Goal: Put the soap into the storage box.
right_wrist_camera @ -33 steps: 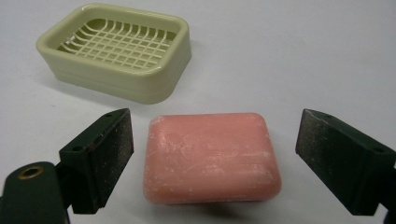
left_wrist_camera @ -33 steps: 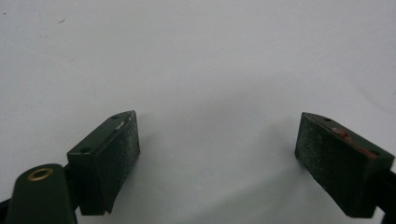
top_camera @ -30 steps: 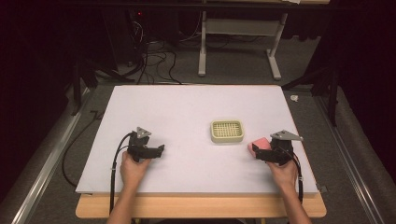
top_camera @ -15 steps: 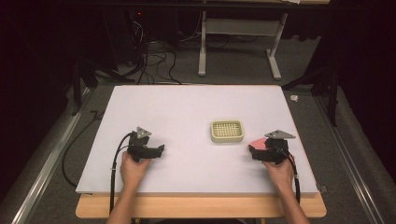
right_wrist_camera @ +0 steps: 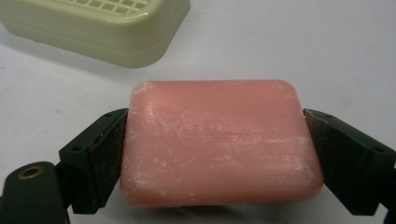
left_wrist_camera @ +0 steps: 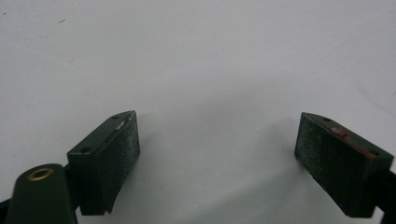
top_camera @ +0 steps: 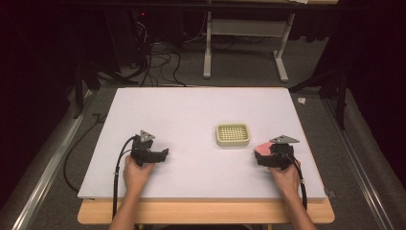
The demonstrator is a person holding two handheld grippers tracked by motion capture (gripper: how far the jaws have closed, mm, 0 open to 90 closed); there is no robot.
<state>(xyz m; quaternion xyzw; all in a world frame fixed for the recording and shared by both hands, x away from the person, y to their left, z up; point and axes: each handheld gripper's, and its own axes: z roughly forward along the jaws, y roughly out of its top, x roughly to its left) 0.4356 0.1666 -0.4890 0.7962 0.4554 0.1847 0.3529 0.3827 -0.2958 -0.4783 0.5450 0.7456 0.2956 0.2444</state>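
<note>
Pink soap bar: sits between the jaws of the right gripper, one short end against each pad. Jaws closed onto it as far as the bar allows, both pads touching. Cannot tell whether it is lifted or resting on the table.

Handling, as judged: solid and stiff, moderate heft for its bulk, not fragile in a short drop but will dent or scuff under a hard squeeze. Surface looks dry and chalky with white flecks, so less slick than wet soap; rounded edges could nevertheless let it squirt out if the pads ride high or low. Best hold is the present one: across the length, pads centred on the flat short ends, firm but not crushing.

Position on table: in the high view the soap bar is near the right edge, closer to the front edge than the back, at the nose of the right gripper. Cream soap dish, slotted top, lies just beyond and toward the table's middle; in the right gripper view the soap dish stands apart from the bar, ahead and left.

Left gripper: jaws wide apart, nothing between them, only bare table beneath. In the high view the left gripper is toward the front-left, well apart from soap and dish.
</note>
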